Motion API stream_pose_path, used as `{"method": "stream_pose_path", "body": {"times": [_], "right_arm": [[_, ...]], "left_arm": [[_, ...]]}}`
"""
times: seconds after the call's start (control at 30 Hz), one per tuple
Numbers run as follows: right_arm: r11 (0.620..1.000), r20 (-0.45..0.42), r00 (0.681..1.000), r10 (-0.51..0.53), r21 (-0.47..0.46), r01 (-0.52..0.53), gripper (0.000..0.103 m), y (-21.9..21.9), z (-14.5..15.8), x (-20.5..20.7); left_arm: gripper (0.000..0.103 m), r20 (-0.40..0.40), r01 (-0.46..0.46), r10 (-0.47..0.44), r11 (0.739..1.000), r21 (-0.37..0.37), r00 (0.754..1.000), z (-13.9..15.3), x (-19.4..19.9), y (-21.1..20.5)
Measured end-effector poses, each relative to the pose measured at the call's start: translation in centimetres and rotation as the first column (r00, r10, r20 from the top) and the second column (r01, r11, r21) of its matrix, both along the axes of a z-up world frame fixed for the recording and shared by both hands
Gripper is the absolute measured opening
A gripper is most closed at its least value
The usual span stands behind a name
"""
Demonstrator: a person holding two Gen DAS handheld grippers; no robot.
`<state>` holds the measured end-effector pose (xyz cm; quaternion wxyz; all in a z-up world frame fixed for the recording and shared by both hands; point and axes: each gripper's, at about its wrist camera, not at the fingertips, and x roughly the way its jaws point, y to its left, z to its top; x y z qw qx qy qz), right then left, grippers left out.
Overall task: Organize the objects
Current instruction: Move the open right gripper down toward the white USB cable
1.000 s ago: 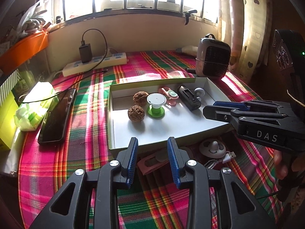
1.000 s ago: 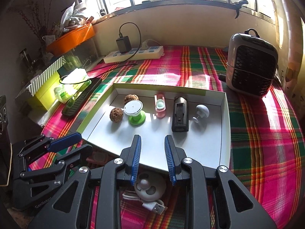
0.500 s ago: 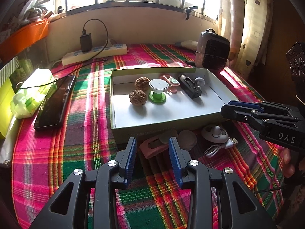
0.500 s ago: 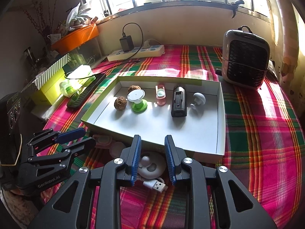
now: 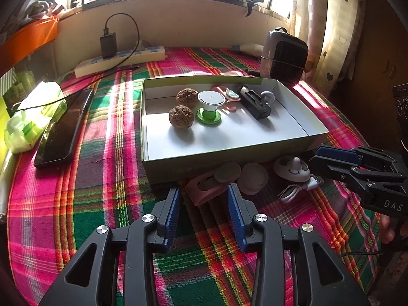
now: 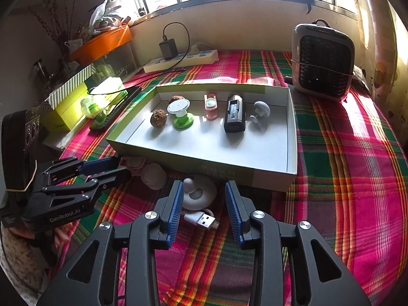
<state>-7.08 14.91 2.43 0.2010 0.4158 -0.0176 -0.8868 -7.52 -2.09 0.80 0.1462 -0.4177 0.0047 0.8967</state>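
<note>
Table under a window, covered in plaid cloth [image 5: 102, 178] of pink, green and red, sunlit. Shallow white cardboard tray [image 5: 316, 134] holds two wrinkled walnuts [image 5: 181, 116], a green-and-white spool [image 5: 209, 107] and a black rectangular device [image 6: 234, 117]. My left hand-held gripper [image 5: 203, 205] has just been widening, empty, a pink clip [image 5: 204, 188] just ahead. My right hand-held gripper [image 6: 204, 204] has likewise been spreading, its jaws either side of a round white gadget [image 6: 199, 195] and its USB plug [image 6: 201, 219], not pressing them.

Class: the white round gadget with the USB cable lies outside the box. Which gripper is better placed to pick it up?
Right. The right gripper is open and lined up with the white gadget; the left gripper faces the pink clip.
</note>
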Motion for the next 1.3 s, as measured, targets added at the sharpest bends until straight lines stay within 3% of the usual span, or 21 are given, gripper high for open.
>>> {"method": "stream_pose_path", "body": {"times": [0.47,0.93,1.3], "right_arm": [[0.996,0.058,0.994,0.088,0.013,-0.088,0.036,-0.9,-2.0,1.2],[0.983,0.037,0.986,0.164,0.074,-0.166,0.039,-2.1,-2.1,2.0],[0.971,0.001,0.983,0.185,0.153,-0.183,0.039,-2.8,-2.3,2.9]], "left_arm": [[0.036,0.009,0.038,-0.038,0.999,0.007,0.999,-0.1,-0.4,0.6],[0.036,-0.003,0.060,-0.060,0.998,-0.012,0.998,0.1,-0.6,0.7],[0.036,0.010,0.157,-0.158,0.987,0.042,0.987,0.3,1.0,2.2]]}}
